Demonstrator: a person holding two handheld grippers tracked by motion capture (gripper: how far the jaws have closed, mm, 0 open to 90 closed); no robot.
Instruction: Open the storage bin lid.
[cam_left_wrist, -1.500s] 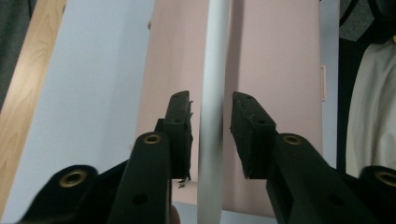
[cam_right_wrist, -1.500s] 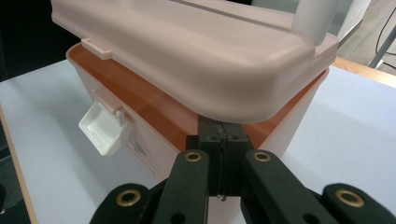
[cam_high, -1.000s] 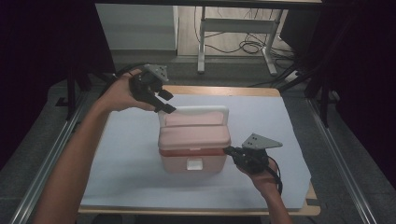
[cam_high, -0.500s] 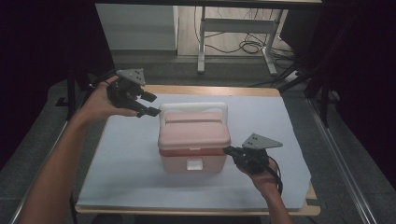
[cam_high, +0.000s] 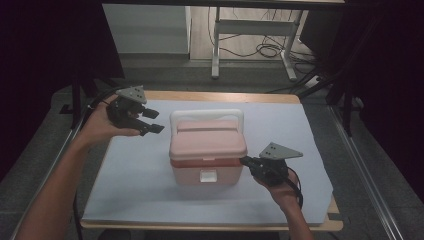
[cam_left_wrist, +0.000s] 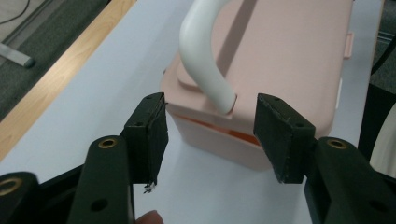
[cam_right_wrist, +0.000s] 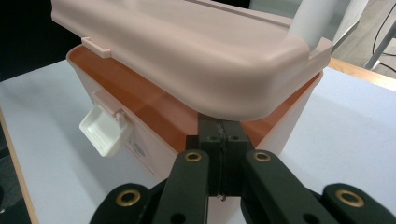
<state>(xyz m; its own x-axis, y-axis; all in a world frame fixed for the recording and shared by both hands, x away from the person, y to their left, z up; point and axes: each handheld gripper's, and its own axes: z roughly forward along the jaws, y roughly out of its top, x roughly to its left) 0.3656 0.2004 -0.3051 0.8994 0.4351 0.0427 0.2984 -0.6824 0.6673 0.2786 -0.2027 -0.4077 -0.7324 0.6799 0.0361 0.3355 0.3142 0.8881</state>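
I think I'm partway through opening the pink box (cam_high: 208, 155) in the middle of the tabletop (cam_high: 130, 190). My right tongs (cam_high: 245, 161), shut tight, wedge under its lid (cam_right_wrist: 187, 56). My left tongs (cam_high: 152, 121) are wide open, holding nothing, near the white handle (cam_left_wrist: 203, 56). The lid is not up yet.

A wooden-edged table (cam_high: 220, 96) covered by a pale blue-white sheet (cam_high: 140, 175) stands on grey carpeted floor (cam_high: 365, 165). Beyond it, a white metal desk frame (cam_high: 250, 30) with tangled black cables (cam_high: 265, 49) sits amid dim, dark surroundings
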